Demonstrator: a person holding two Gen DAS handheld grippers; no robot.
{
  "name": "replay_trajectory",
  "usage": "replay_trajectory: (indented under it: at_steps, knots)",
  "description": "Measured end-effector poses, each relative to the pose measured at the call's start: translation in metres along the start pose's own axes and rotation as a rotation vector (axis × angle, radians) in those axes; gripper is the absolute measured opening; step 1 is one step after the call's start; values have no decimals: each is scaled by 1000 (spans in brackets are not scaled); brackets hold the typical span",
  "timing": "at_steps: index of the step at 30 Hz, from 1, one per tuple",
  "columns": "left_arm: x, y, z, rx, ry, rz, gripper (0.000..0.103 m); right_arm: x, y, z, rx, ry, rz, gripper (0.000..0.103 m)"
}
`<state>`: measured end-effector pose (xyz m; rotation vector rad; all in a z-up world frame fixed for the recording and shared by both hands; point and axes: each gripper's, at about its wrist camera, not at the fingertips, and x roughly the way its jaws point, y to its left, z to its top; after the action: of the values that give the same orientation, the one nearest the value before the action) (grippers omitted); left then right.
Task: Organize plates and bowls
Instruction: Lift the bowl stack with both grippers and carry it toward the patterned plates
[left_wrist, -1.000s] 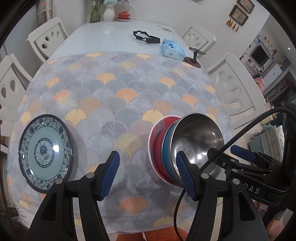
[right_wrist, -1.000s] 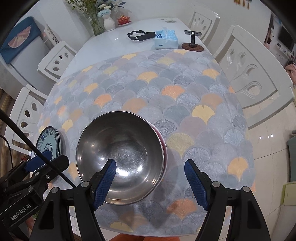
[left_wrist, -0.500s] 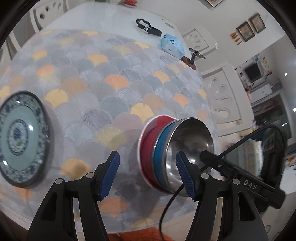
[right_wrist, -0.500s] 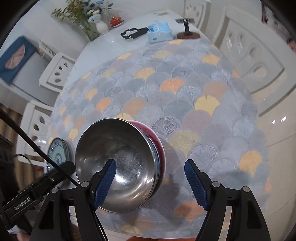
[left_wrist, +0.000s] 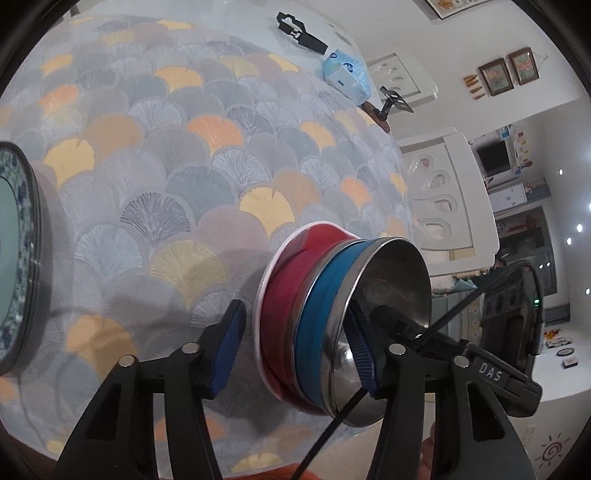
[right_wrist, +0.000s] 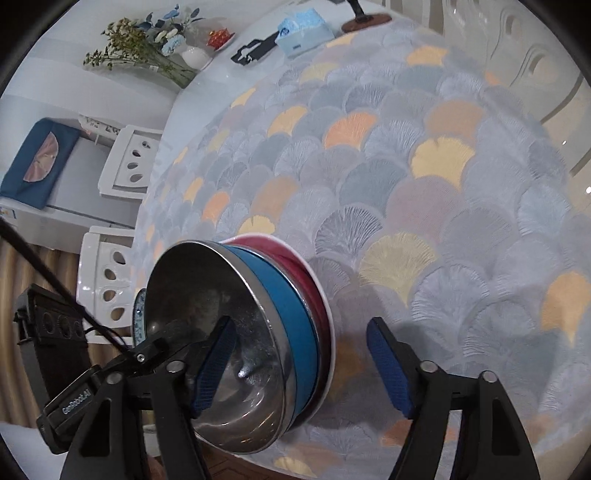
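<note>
Bowl stack straddled by both claws, nothing clamped.

Left wrist view: the left claw (left_wrist: 295, 347) is seen wide open at lower centre, with the nested stack between its fingers: steel bowl (left_wrist: 391, 295) on top, blue bowl (left_wrist: 325, 295) under it, red bowl (left_wrist: 291, 273) at the bottom, resting on the fan-pattern tablecloth (left_wrist: 184, 166) of the desk. No pad contact can be confirmed. A blue-and-white plate stack (left_wrist: 18, 258) is cut off at the left edge. Right wrist view: the right claw (right_wrist: 303, 369) is held wide open too, left pad inside the steel bowl (right_wrist: 207, 306), right pad outside and well clear. A tissue pack (right_wrist: 303, 31) is seen at the top centre.
</note>
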<state>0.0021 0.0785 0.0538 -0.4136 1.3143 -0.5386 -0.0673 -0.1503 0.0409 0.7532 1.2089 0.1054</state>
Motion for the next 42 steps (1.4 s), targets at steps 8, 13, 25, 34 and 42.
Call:
replay_trajectory:
  at_steps: [8, 13, 25, 34, 42]
  knots:
    - [11, 11, 0, -40, 0, -24, 38, 25, -15, 1, 47, 85, 95, 51]
    - [9, 11, -3, -38, -20, -25, 36, 26, -4, -1, -16, 74, 49, 51]
    - [-71, 23, 18, 6, -110, -42, 36, 8, 73, 5, -93, -1, -17, 52]
    - [-176, 84, 34, 8, -229, 12, 36, 27, 195, -16, -181, -34, 33, 51]
    - [-202, 172, 24, -74, -231, 79, 36, 99, 258, -42, -232, 56, 45, 51]
